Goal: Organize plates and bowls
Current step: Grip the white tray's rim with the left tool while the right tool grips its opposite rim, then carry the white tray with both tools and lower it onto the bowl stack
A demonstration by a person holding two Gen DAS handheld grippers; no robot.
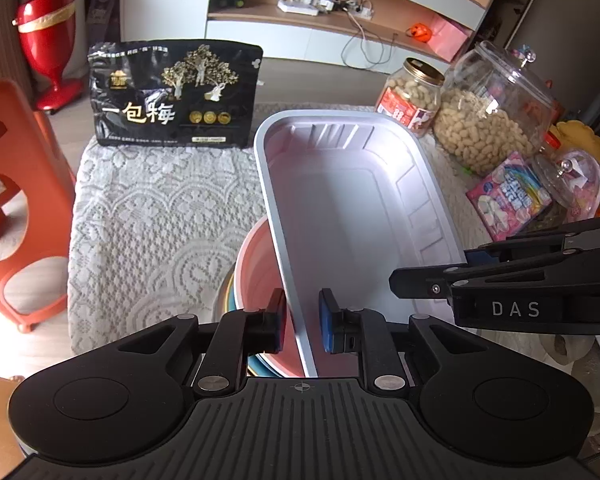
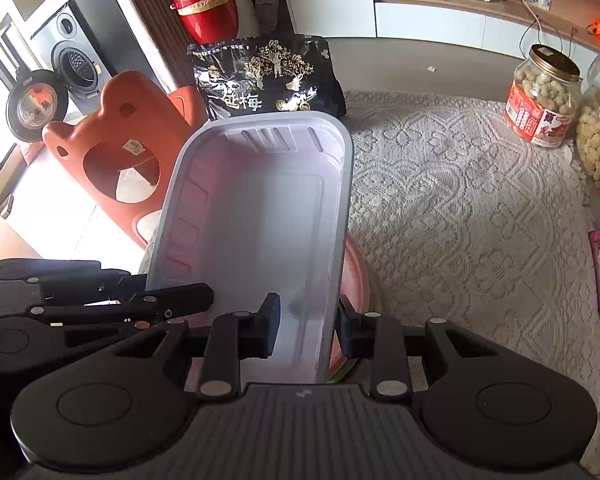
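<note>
A white rectangular tray-like dish (image 1: 352,200) is held over a stack of bowls, the top one pink (image 1: 260,264), on the lace-covered table. My left gripper (image 1: 302,320) straddles the dish's left rim, with small gaps between its pads and the rim. My right gripper (image 2: 306,324) straddles the dish's (image 2: 256,208) right rim, and its jaws stand apart around the rim. The pink bowl (image 2: 356,272) shows under the dish. The right gripper is seen in the left wrist view (image 1: 500,280) at the dish's right side.
A black snack bag (image 1: 172,96) stands at the table's far edge. Peanut jars (image 1: 488,120), a lidded jar (image 1: 412,96) and a pink candy packet (image 1: 508,196) sit on the right. An orange chair (image 1: 8,200) stands left of the table.
</note>
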